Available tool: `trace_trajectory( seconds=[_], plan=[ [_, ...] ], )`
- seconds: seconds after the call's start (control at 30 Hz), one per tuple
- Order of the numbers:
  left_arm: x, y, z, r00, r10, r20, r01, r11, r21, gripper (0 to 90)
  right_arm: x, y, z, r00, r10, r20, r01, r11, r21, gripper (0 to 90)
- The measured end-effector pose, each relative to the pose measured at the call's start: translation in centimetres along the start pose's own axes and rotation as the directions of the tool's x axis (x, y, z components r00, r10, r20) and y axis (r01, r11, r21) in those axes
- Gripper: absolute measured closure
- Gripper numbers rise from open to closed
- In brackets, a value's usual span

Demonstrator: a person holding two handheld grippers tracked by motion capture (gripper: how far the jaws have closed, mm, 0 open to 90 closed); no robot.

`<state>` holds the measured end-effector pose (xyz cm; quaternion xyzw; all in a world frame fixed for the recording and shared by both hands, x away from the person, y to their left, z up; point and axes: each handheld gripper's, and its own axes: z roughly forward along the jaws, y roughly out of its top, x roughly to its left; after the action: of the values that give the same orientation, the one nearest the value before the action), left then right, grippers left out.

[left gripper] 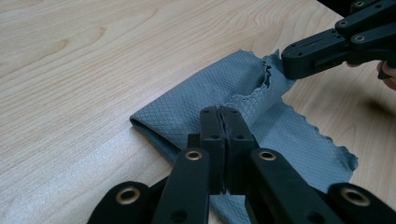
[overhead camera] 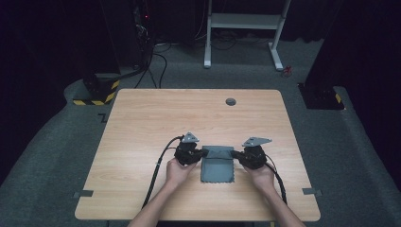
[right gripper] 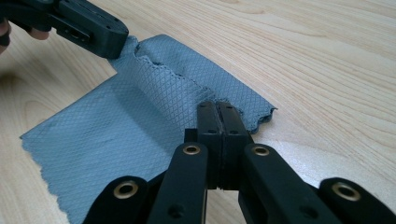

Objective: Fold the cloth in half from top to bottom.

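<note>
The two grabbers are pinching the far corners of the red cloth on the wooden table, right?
Almost: the cloth is grey-blue, not red. The left gripper view and the right gripper view both show its colour plainly. The rest holds: the left gripper and the right gripper are each shut on an edge of the cloth, at its far corners, on the wooden table.

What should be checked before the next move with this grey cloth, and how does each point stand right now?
1. Left gripper shut on the grey cloth: ok.
2. Right gripper shut on the cloth's opposite corner: ok.
3. Far edge folded over toward the person: ok, partly folded.
4. Fold lined up with the near edge: cannot tell.
5. Cloth well inside the table edge: ok.
</note>
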<state>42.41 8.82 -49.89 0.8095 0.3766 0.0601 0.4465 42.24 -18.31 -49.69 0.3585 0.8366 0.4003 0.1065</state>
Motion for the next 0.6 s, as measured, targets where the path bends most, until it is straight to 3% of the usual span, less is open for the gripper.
trace_trajectory(
  seconds=[0.13, 0.37, 0.6],
  plan=[
    [-0.2, -0.2, -0.2, 1.0, -0.004, 0.003, 0.004, 1.0, -0.004, 88.6, 0.3, -0.1, -0.3, 1.0, -0.005, -0.007, 0.005, 1.0, -0.01, 90.0],
    [-0.7, -0.6, -0.4, 0.9993, 0.034, -0.017, -0.034, 0.9994, 0.004, 88.6, 0.7, -0.7, -0.5, 0.9998, -0.009, -0.019, 0.009, 1.0, -0.014, 90.0],
    [-1.1, -1.0, -0.7, 0.9994, 0.024, -0.026, -0.024, 0.9997, 0.007, 88.6, 1.1, -1.0, -0.6, 0.9994, -0.015, -0.031, 0.015, 1.0, -0.016, 90.0]
  ],
)
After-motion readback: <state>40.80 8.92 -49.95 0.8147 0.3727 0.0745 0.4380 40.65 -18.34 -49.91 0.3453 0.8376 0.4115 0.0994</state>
